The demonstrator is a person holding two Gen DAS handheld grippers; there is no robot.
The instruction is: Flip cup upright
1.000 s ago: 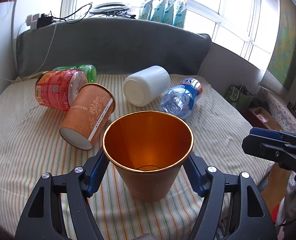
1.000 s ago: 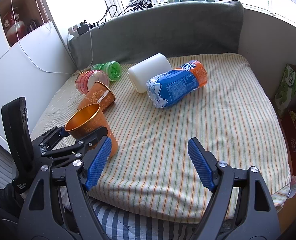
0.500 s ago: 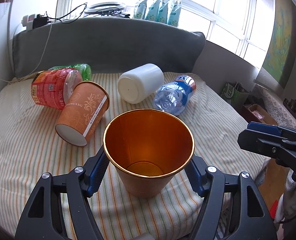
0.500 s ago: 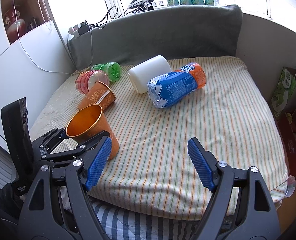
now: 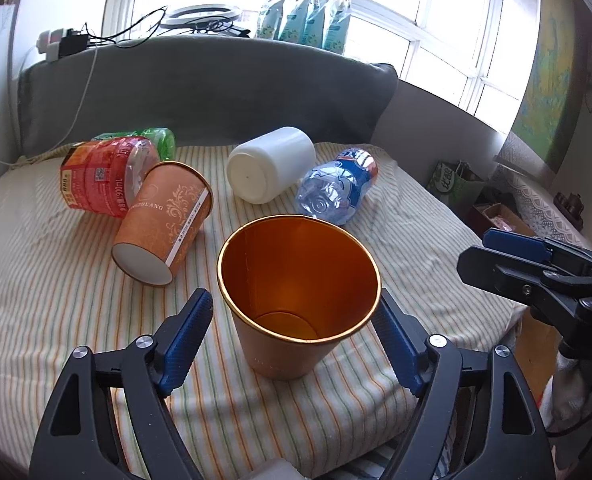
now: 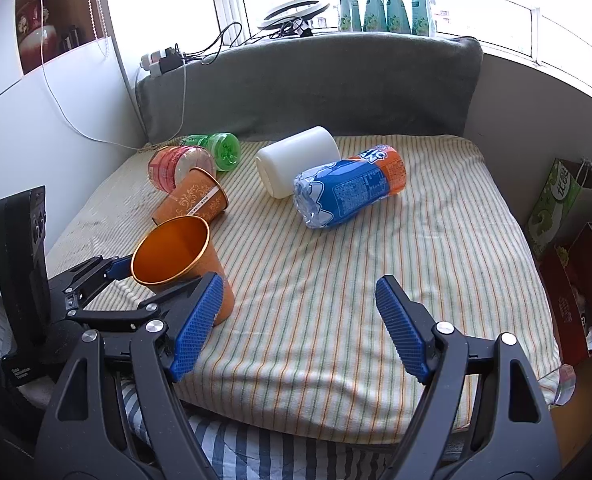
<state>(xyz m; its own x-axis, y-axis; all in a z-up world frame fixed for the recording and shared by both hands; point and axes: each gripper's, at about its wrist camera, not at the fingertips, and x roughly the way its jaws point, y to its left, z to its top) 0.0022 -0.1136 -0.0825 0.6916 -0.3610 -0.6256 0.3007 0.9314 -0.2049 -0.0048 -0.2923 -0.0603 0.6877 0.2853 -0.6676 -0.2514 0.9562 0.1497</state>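
Note:
An orange cup with a gold rim (image 5: 296, 304) stands upright on the striped cloth near the front edge, also in the right wrist view (image 6: 180, 264). My left gripper (image 5: 296, 340) is open, its blue pads (image 5: 186, 332) apart from the cup's sides. A second patterned orange cup (image 5: 164, 220) lies on its side behind it, also in the right wrist view (image 6: 192, 202). My right gripper (image 6: 296, 324) is open and empty over the front of the cloth, to the right of the upright cup.
A white cup (image 5: 270, 170), a blue bottle (image 5: 335, 196), a red bottle (image 5: 104, 176) and a green bottle (image 5: 158, 142) lie on their sides at the back. A grey backrest (image 5: 216, 92) stands behind. Bags and boxes (image 6: 567, 216) sit right of the bed.
The left gripper's pads have opened away from the upright orange cup and pulled back a little. The cup stands on the cloth. The right gripper has barely moved.

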